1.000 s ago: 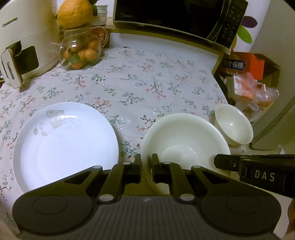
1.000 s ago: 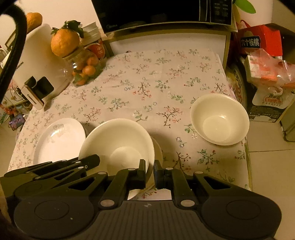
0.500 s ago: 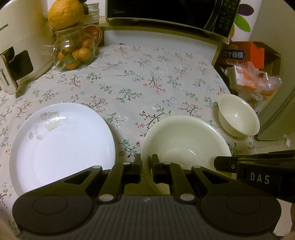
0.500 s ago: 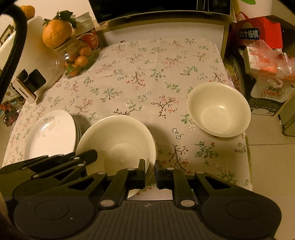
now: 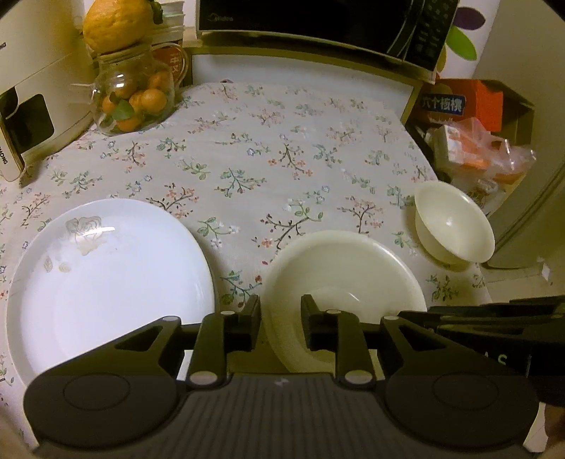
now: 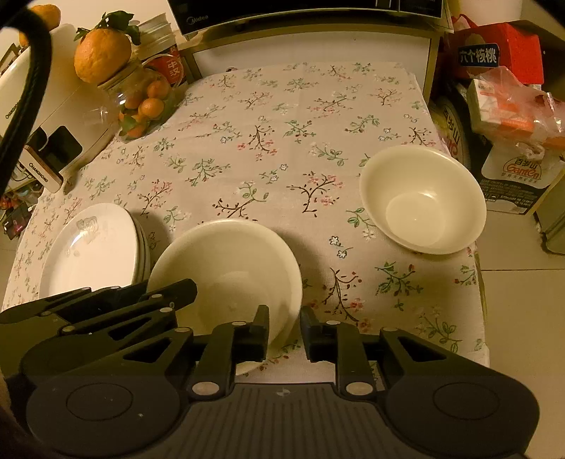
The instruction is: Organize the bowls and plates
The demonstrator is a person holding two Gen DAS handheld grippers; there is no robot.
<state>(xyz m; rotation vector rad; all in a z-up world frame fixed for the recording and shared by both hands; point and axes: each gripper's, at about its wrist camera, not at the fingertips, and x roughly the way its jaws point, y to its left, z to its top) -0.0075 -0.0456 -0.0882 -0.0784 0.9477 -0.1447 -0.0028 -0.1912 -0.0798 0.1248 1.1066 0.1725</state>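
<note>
A large cream bowl [image 5: 346, 275] [image 6: 229, 268] rests on the floral tablecloth near the front edge, with the rim of another white dish showing under it. My left gripper [image 5: 281, 314] straddles its left rim. My right gripper [image 6: 284, 321] straddles its right rim. Both pairs of jaws are opening, and the rim stands in each gap with the pads off it. A stack of white plates [image 5: 106, 279] [image 6: 91, 250] lies just left of the bowl. A smaller cream bowl [image 5: 452, 226] [image 6: 423, 201] sits alone by the table's right edge.
A glass jar of small oranges [image 5: 134, 95] [image 6: 144, 102] with a big orange on top stands at the back left beside a white appliance [image 5: 31, 106]. A microwave [image 5: 317, 24] is behind. Boxes and bags [image 6: 505, 106] crowd the floor to the right.
Both grippers' jaws, closed on the large bowl's rim before, have spread apart. The bowl stays where it was and neither hand has shifted much.
</note>
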